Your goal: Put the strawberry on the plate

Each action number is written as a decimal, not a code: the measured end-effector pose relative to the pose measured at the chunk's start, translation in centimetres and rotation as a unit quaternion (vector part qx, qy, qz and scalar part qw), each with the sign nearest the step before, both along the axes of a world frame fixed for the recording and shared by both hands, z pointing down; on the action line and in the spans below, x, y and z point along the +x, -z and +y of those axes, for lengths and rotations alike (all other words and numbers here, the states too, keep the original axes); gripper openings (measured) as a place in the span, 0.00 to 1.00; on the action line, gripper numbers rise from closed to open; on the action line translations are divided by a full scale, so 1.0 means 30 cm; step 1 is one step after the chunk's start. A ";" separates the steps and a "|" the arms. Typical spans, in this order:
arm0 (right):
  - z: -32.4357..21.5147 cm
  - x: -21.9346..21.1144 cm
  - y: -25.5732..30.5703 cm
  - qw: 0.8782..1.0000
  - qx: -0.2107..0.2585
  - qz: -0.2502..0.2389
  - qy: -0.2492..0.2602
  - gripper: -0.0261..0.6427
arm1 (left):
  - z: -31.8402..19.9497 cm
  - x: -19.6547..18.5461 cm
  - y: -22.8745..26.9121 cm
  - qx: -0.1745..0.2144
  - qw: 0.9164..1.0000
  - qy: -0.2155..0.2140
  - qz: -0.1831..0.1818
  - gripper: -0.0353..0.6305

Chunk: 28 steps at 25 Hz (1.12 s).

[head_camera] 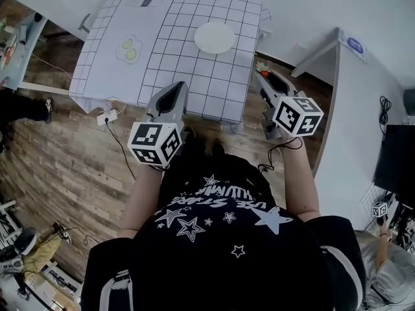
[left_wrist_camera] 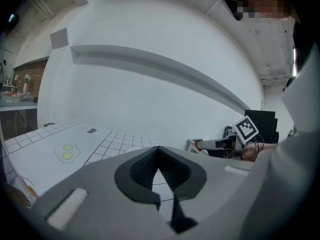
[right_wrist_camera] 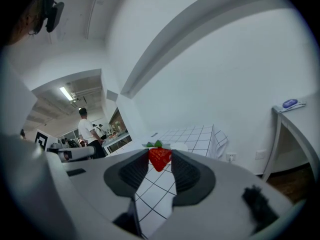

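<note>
A white plate (head_camera: 214, 37) lies on the table with the black-grid cloth (head_camera: 175, 18), towards its far right. My right gripper (head_camera: 262, 75) hovers off the table's right front corner, shut on a red strawberry (head_camera: 260, 65) with green leaves. In the right gripper view the strawberry (right_wrist_camera: 159, 158) sits pinched at the jaw tips of the right gripper (right_wrist_camera: 160, 156), with the plate (right_wrist_camera: 180, 146) just behind it. My left gripper (head_camera: 178, 86) hangs over the table's near edge. Its jaws meet with nothing between them in the left gripper view (left_wrist_camera: 159, 165).
A fried-egg picture (head_camera: 130, 48) marks the cloth's left side. A white desk (head_camera: 363, 96) stands to the right and a black monitor (head_camera: 395, 161) beyond it. A power strip (head_camera: 107, 116) and cables lie on the wooden floor. A person (right_wrist_camera: 87, 129) stands far off.
</note>
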State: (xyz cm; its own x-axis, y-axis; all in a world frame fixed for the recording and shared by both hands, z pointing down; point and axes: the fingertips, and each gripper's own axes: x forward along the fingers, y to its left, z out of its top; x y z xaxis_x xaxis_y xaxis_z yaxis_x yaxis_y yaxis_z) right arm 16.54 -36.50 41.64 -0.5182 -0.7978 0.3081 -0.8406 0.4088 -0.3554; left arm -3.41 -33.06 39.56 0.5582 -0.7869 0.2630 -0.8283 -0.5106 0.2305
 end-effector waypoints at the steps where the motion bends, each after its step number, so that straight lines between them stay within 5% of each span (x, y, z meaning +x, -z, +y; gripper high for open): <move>1: -0.011 -0.004 -0.008 1.000 -0.004 0.004 -0.001 0.26 | -0.015 -0.011 -0.007 -0.002 1.000 0.001 0.003 0.07; 14: -0.292 -0.079 -0.050 0.997 -0.033 0.054 -0.039 0.26 | -0.343 -0.085 -0.098 -0.033 0.998 -0.049 0.023 0.07; 28: -0.506 -0.212 -0.299 0.986 -0.129 0.081 -0.064 0.26 | -0.610 -0.105 -0.251 -0.093 0.988 -0.118 0.026 0.07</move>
